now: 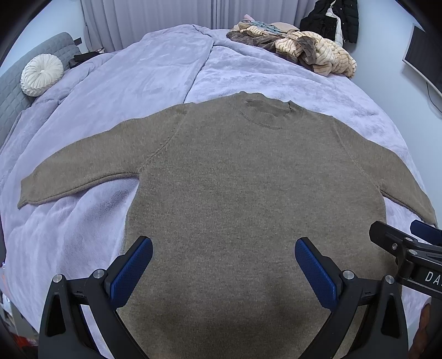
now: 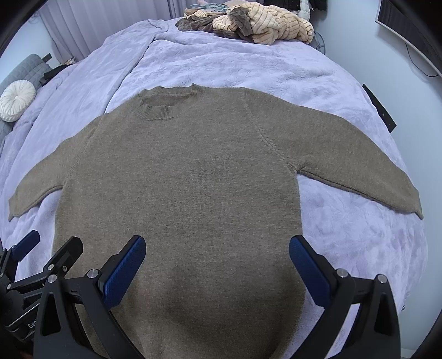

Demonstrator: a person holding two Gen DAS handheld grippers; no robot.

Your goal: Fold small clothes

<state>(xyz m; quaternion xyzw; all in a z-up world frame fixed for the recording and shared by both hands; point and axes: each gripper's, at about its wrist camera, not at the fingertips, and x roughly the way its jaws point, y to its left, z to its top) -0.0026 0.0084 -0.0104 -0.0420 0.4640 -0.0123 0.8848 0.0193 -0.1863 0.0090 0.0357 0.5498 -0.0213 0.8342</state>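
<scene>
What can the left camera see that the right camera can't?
Only the left wrist view shows the black coats hanging at the back, and the right gripper poking in from the side.

Only the right wrist view shows the flat black thing at the bed's right edge, and the left gripper.

Both show the brown sweater spread flat on the purple blanket, the striped clothes pile, and the round white pillow.

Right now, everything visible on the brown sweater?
The brown knit sweater lies flat and unfolded on the lilac plush blanket, front up, ribbed crew neck pointing away, both raglan sleeves spread outward. The fabric looks like soft, fine wool, mostly smooth. The open left tongs and open right tongs hover over its hem; neither grips it.
</scene>
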